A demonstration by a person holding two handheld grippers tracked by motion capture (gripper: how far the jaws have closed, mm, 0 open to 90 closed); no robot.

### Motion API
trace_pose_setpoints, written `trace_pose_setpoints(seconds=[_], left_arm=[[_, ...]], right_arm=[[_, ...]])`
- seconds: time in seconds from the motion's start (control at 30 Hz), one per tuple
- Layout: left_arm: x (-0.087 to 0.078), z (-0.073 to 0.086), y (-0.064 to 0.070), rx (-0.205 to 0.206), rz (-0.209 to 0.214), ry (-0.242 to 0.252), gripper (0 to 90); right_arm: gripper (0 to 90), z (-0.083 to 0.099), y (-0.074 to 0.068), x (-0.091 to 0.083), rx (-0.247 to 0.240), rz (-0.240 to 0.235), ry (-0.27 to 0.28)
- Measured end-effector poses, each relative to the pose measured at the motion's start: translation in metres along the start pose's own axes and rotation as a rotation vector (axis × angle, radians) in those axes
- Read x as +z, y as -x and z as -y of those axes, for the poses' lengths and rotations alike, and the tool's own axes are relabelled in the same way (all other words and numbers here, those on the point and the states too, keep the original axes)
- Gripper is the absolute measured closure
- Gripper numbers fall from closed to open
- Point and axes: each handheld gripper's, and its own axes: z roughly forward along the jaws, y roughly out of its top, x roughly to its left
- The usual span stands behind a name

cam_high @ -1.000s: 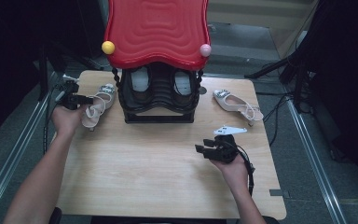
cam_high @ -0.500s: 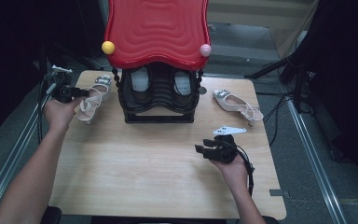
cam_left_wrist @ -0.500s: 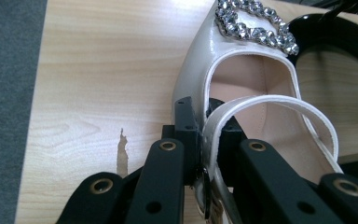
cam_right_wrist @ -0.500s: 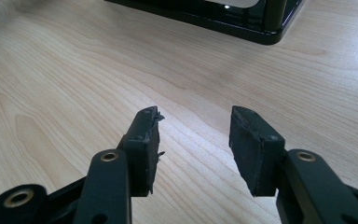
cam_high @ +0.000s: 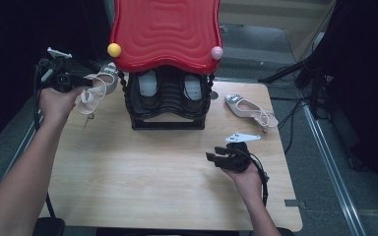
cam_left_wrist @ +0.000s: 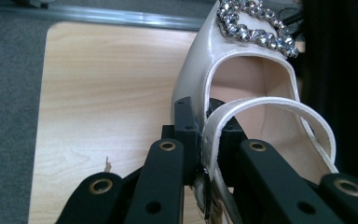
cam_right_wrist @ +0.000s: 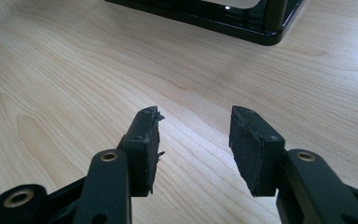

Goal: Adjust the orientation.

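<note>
A cream slingback heel with a rhinestone buckle (cam_left_wrist: 242,70) hangs above the table's far left corner, and my left gripper (cam_left_wrist: 205,128) is shut on the side of its upper by the strap. From above, this shoe (cam_high: 96,88) sits lifted beside the rack, held by the left gripper (cam_high: 76,81). Its twin shoe (cam_high: 251,110) lies on the table to the right of the rack. My right gripper (cam_high: 216,158) rests low over the table's right front, and its open jaws (cam_right_wrist: 193,135) hold nothing.
A black shoe rack (cam_high: 170,120) under a red wavy top (cam_high: 165,32) stands at the table's far middle, with a pair of dark shoes (cam_high: 150,86) inside. The wooden table (cam_high: 142,172) has metal rails along both sides.
My left gripper has raised the cream shoe off the table and drawn it up and to the left. The right gripper has stayed still.
</note>
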Motion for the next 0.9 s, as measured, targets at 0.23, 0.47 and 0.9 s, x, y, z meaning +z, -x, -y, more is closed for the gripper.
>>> trace_pose_setpoints(seconds=[0.23,0.47,0.9], left_arm=[[-0.024,-0.02,0.01,0.017,0.012,0.012,84.5],[-0.04,-0.036,0.019,0.013,0.035,0.027,84.5],[-0.084,-0.069,0.038,0.041,0.042,0.08,84.4]], right_arm=[[53.7,0.0,-0.001,0.0,-0.005,0.0,-0.001],[53.5,0.0,-0.001,0.001,-0.008,-0.002,-0.002],[53.4,0.0,-0.002,0.002,-0.008,0.0,-0.009]])
